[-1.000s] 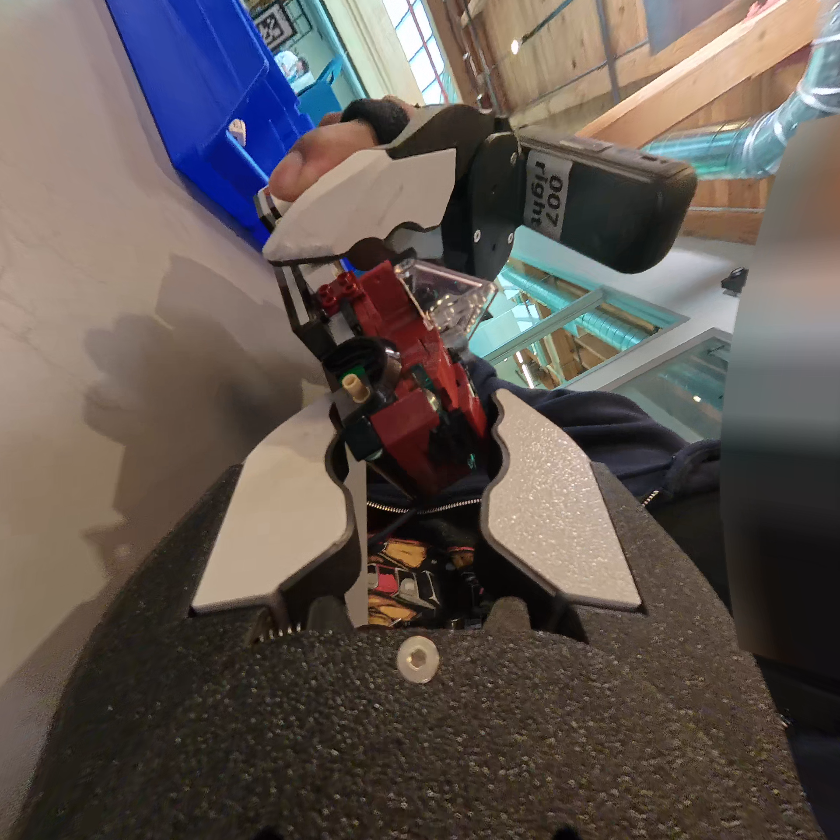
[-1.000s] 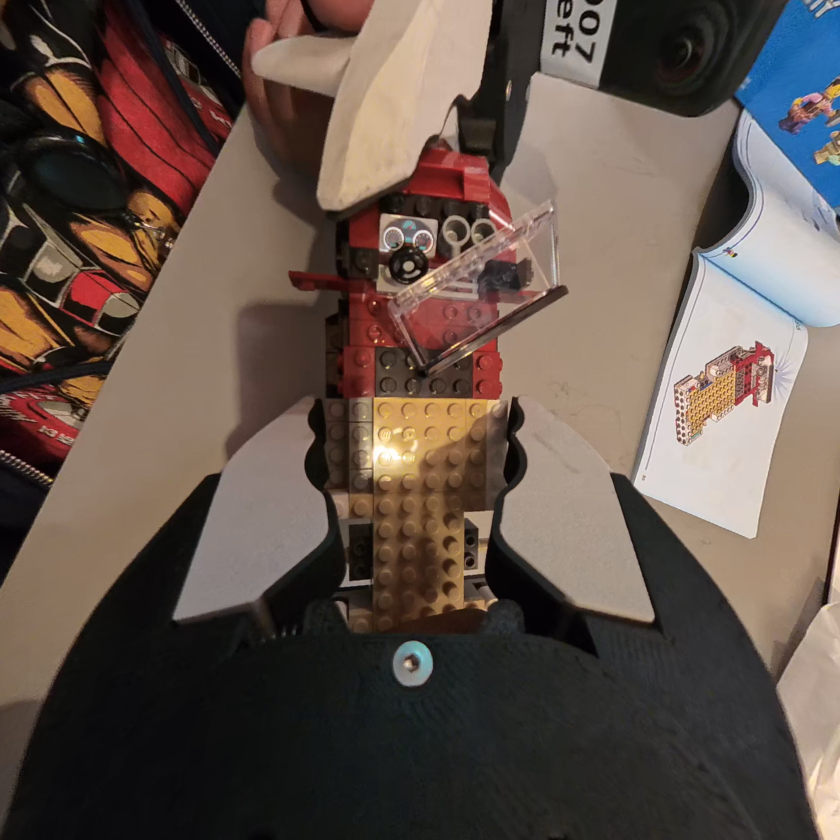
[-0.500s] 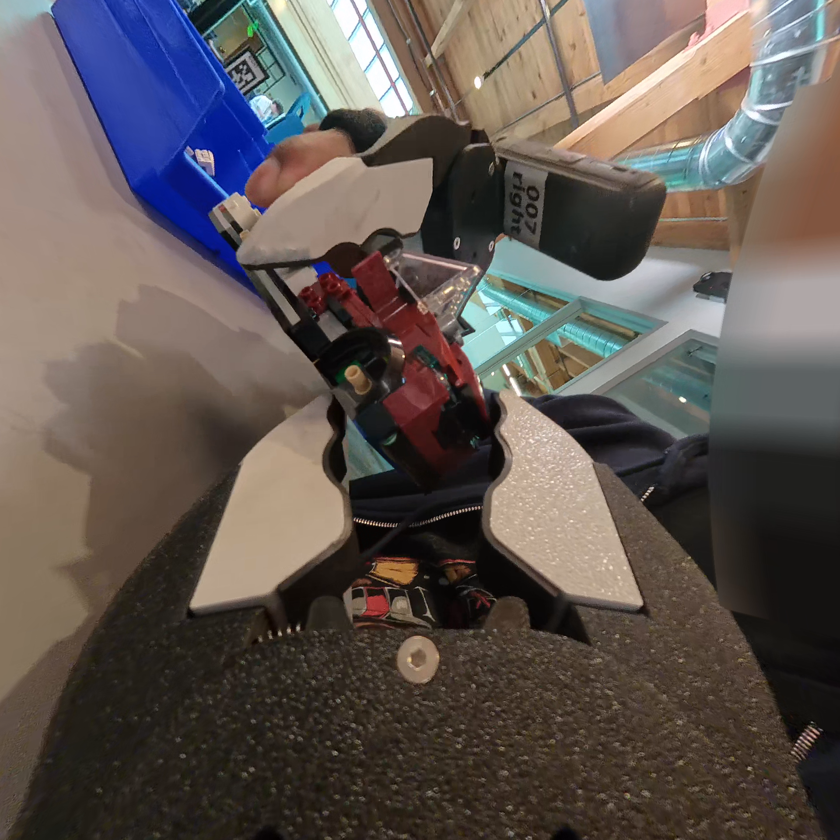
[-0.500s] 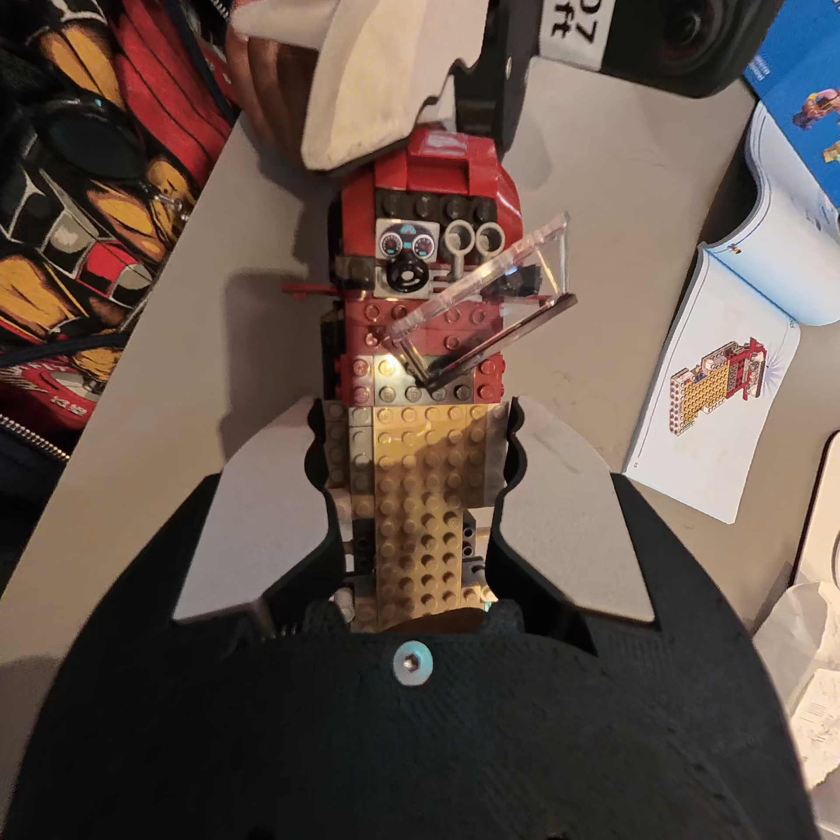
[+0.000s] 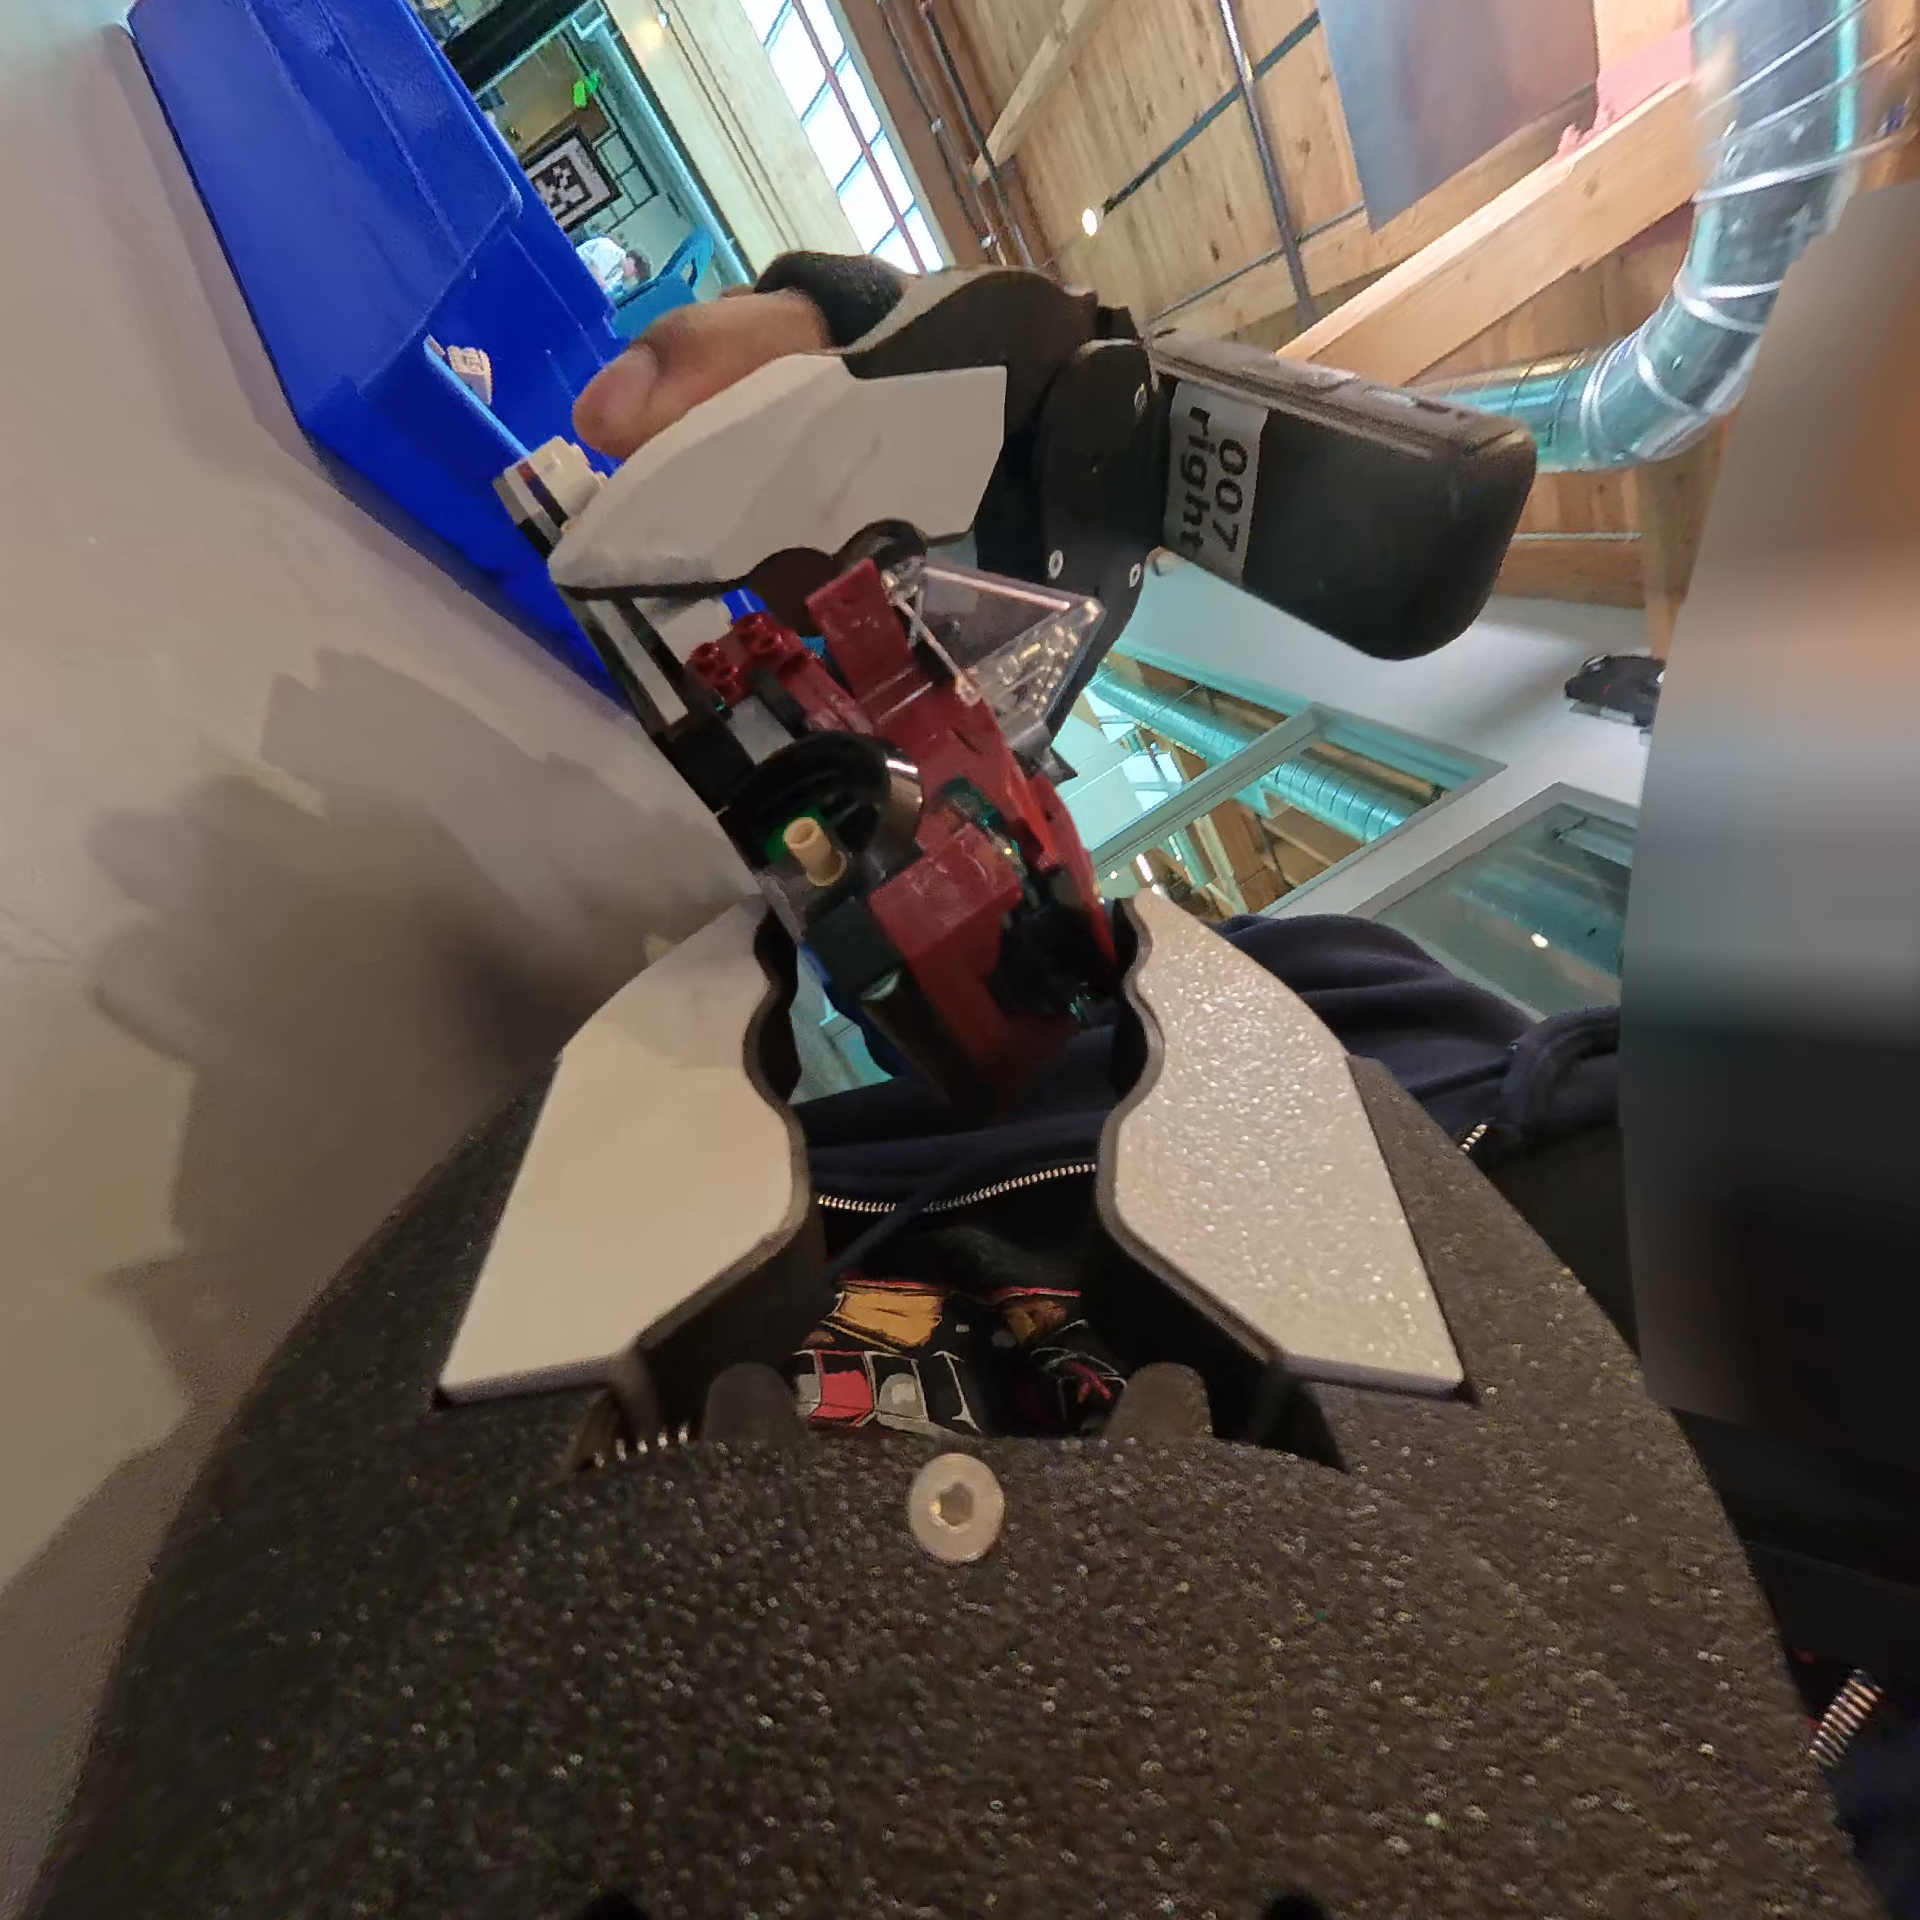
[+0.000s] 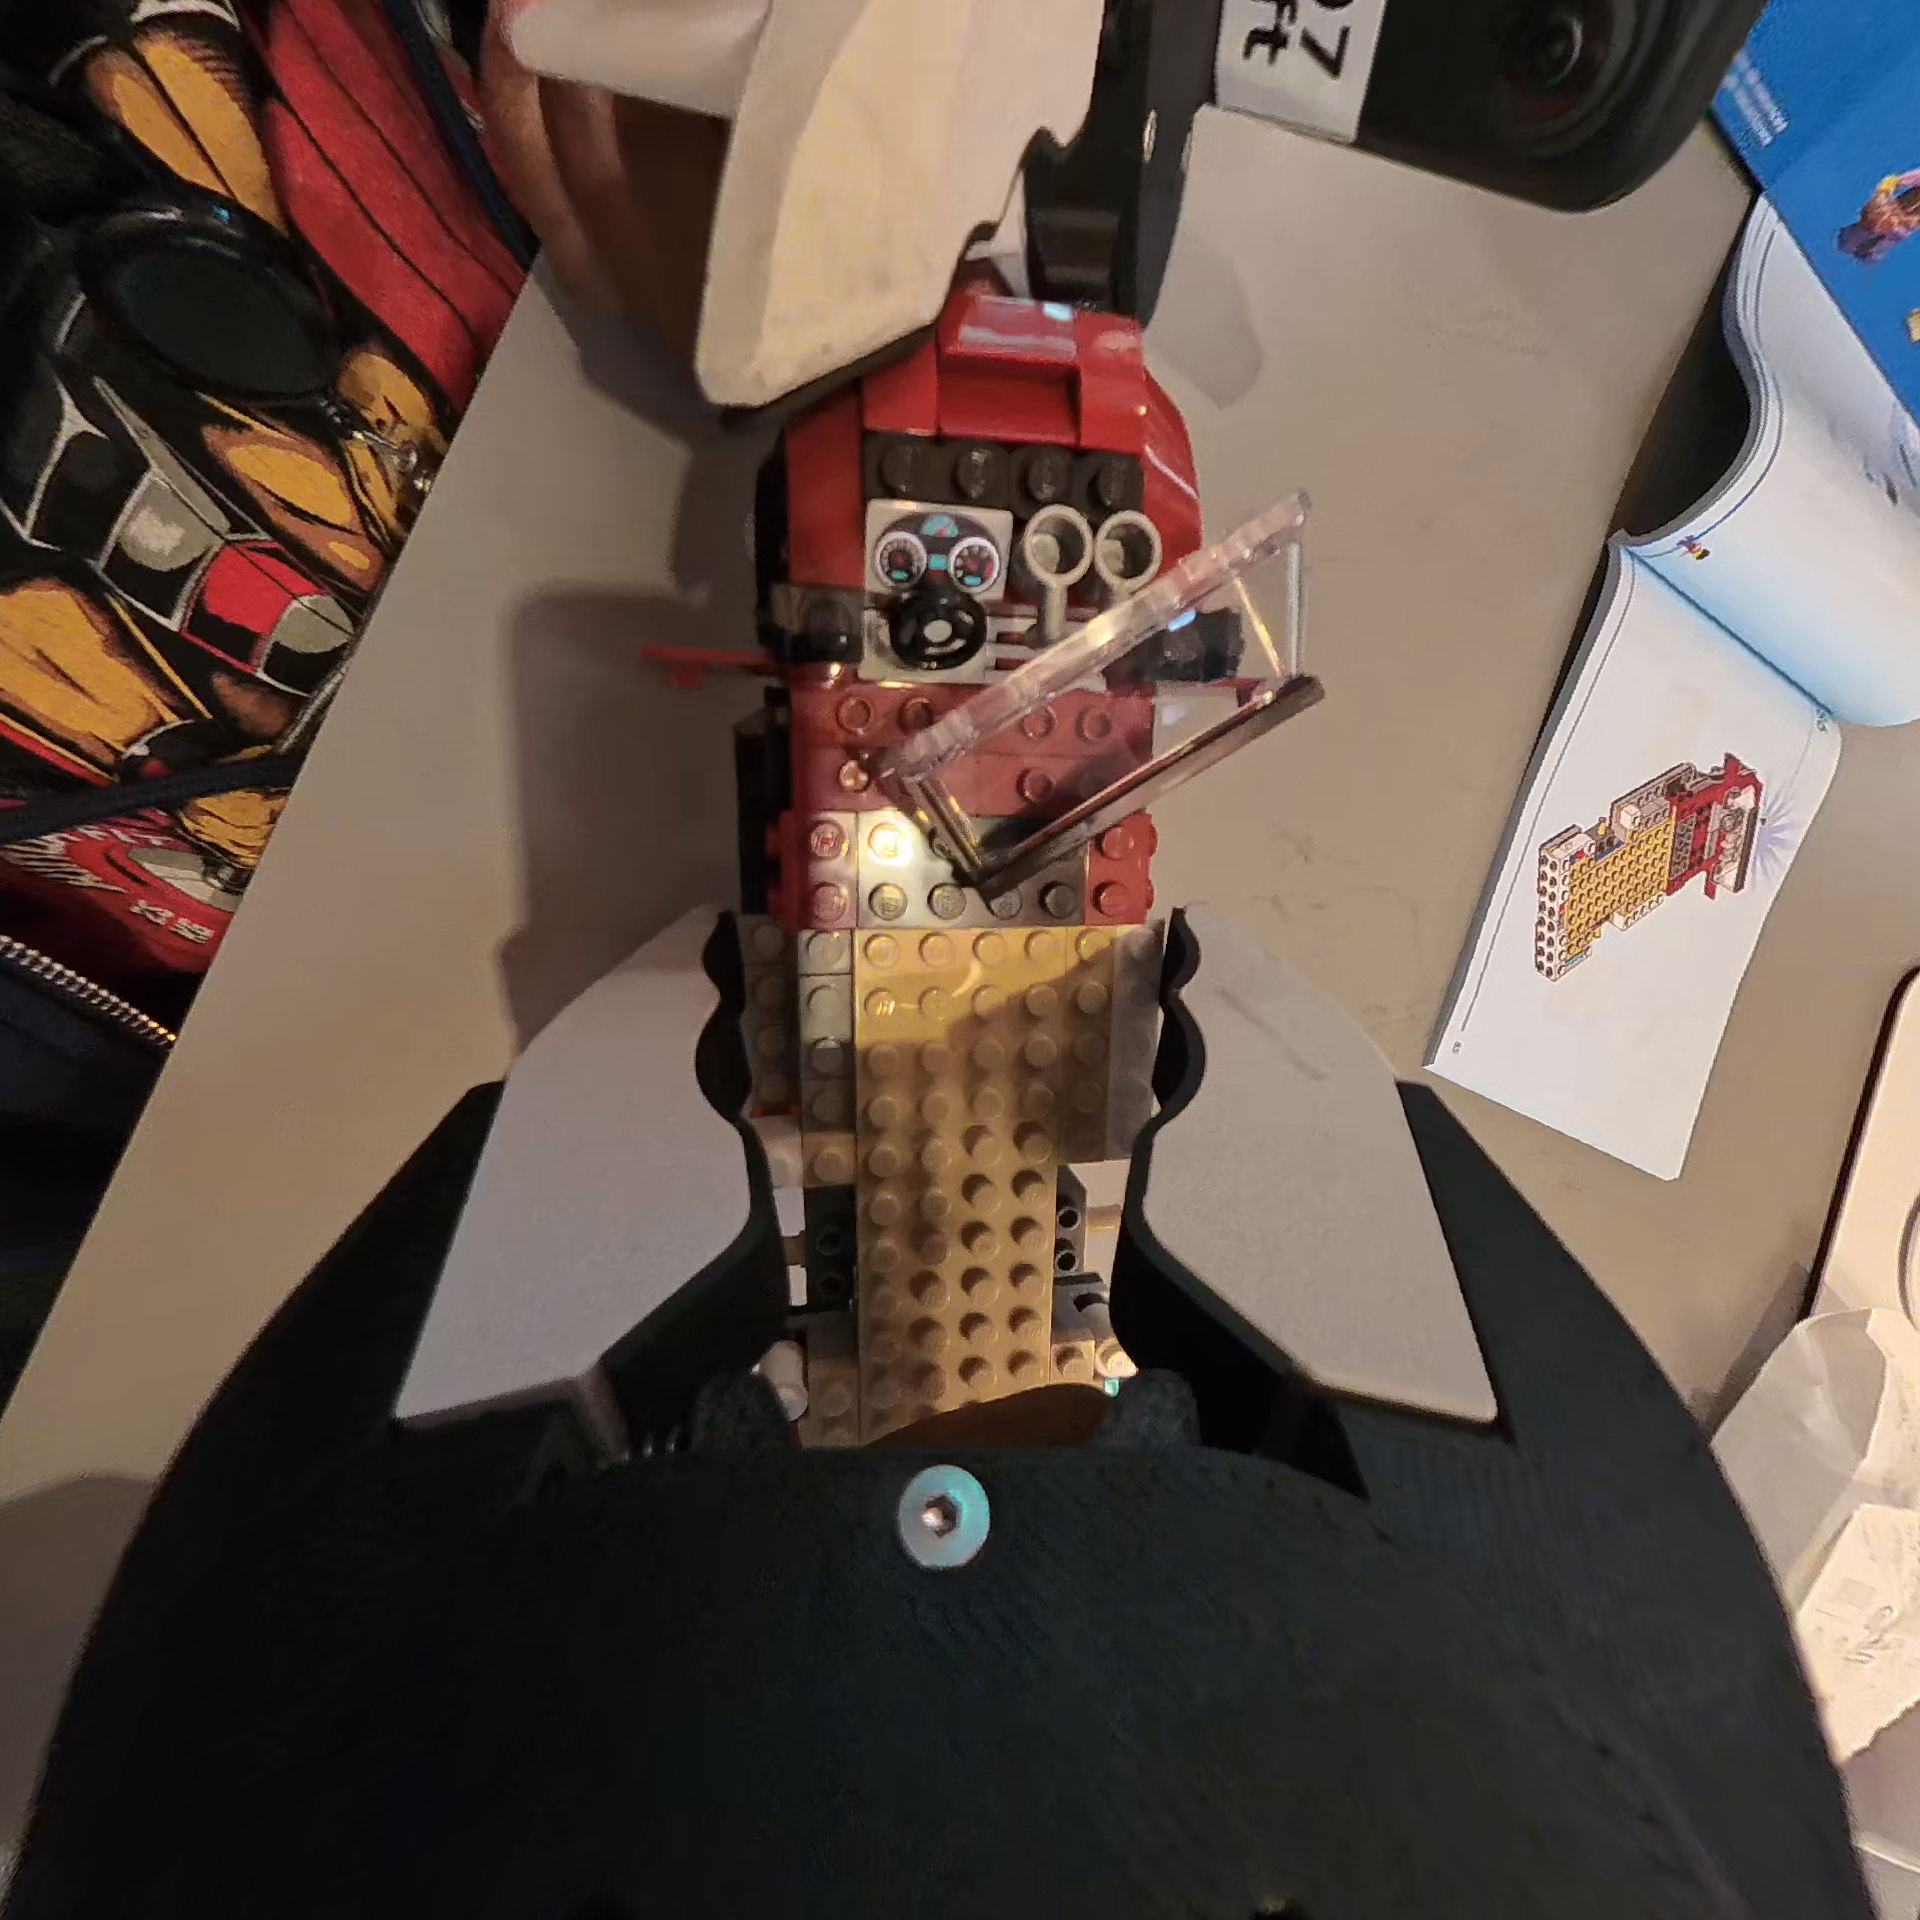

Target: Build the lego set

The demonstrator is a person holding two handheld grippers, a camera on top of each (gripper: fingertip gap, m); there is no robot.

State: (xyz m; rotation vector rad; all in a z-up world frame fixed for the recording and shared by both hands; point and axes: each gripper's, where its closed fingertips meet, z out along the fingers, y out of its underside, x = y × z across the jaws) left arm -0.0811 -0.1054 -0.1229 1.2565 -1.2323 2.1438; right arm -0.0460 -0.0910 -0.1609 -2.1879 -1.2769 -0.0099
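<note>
Brick-built vehicle model (image 6: 977, 831), dark red cab, tan studded deck, clear hinged windscreen (image 6: 1101, 707): held in the air above the desk (image 6: 1403, 499), between both tongs. We judge it light, rigid, apt to shed pieces, the windscreen weakest; best gripped by flat side walls. Right tongs (image 6: 951, 1023) closed across the tan deck, pads pressing both sides; left tongs (image 5: 951, 997) part-open about the red nose, contact unclear. Instruction booklet (image 6: 1621, 914) lies open nearby.

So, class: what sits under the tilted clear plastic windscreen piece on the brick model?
Dark red studded bricks and grey studs show through the clear windscreen; its dark lower edge hides some studs.
</note>
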